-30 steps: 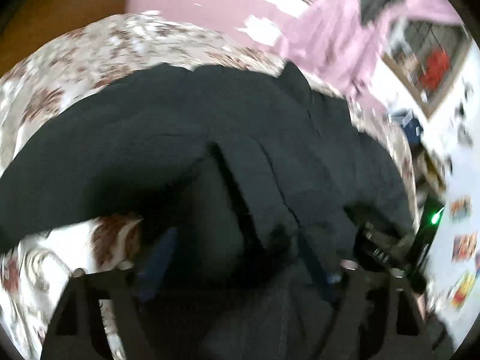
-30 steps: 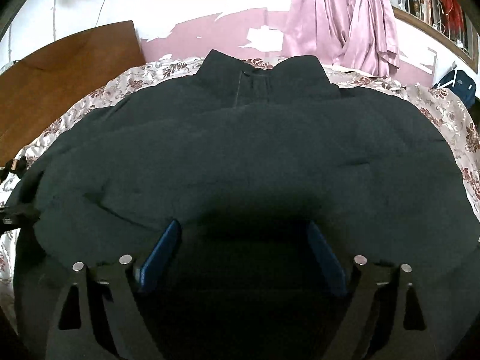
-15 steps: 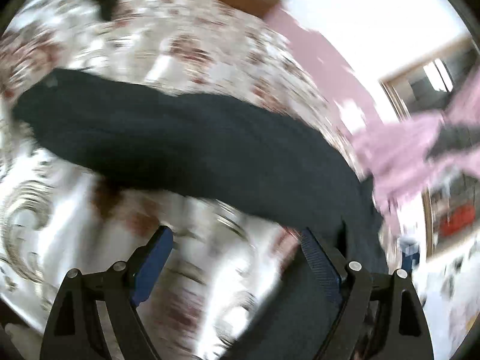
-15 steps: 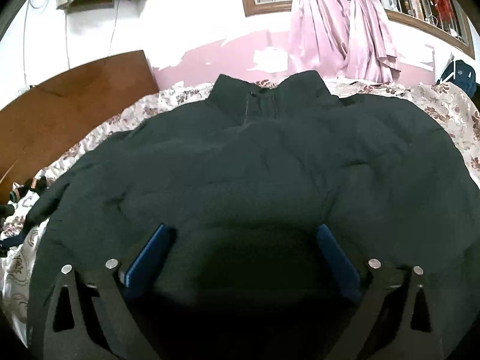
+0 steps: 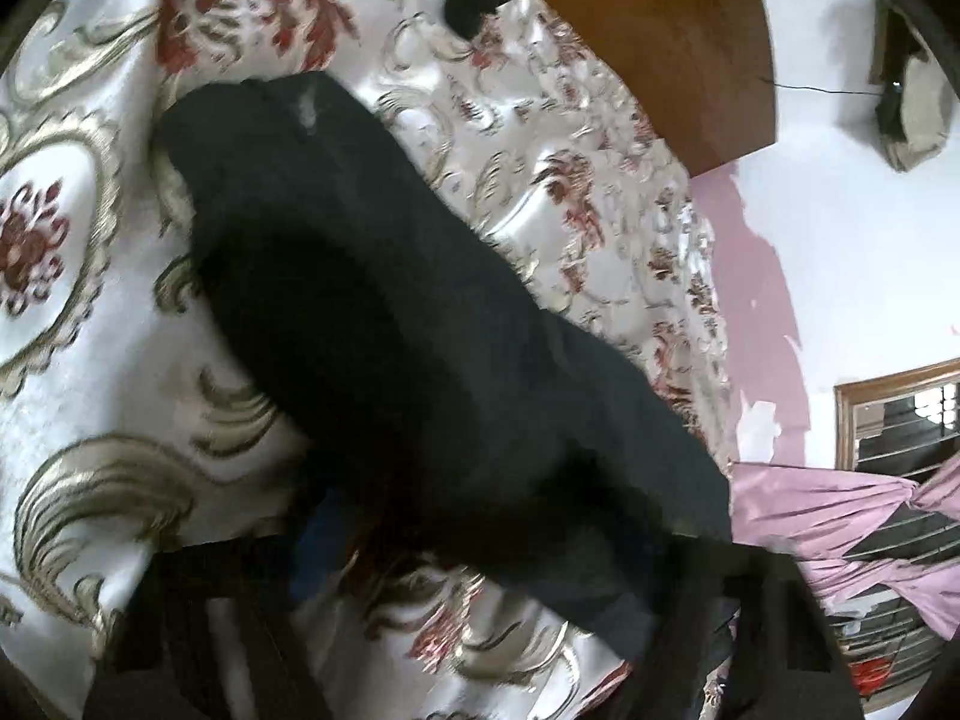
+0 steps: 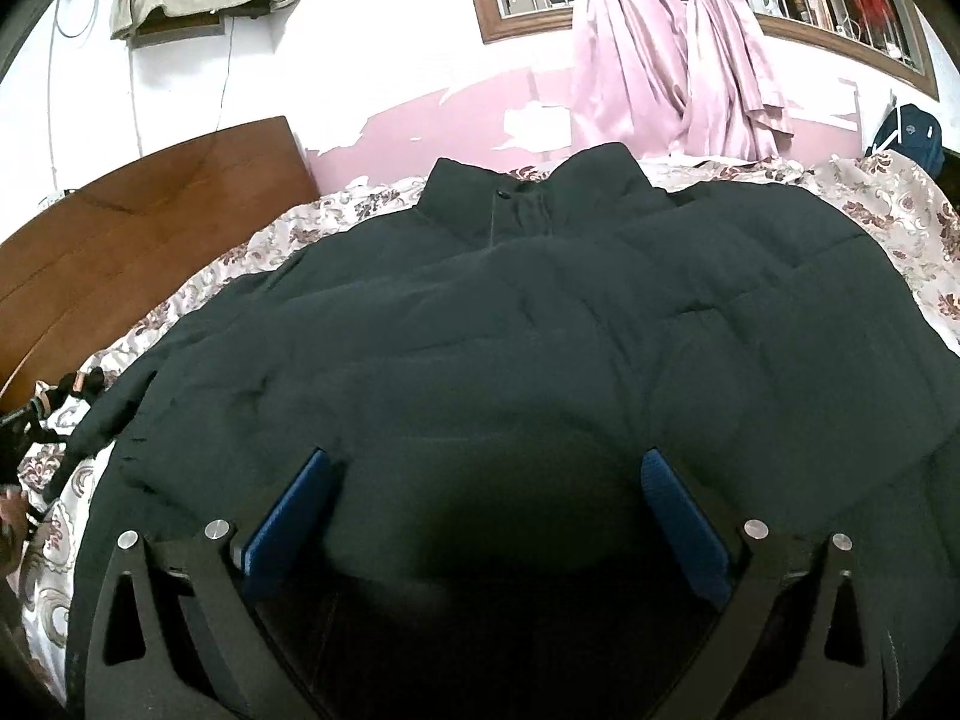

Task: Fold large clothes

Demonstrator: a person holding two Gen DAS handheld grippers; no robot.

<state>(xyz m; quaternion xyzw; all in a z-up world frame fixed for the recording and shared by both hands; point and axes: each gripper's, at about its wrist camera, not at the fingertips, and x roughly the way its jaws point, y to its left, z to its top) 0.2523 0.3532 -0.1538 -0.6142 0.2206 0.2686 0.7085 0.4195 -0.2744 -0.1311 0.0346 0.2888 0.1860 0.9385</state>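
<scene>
Both tools have changed: the left tool point(image 5: 480, 588), swung out along the jacket's sleeve point(image 5: 372, 300), is closing around it, while the right tool point(image 6: 480, 498) has spread wide, empty, over the jacket point(image 6: 510, 348) flat on the bed point(image 6: 900, 210).
</scene>
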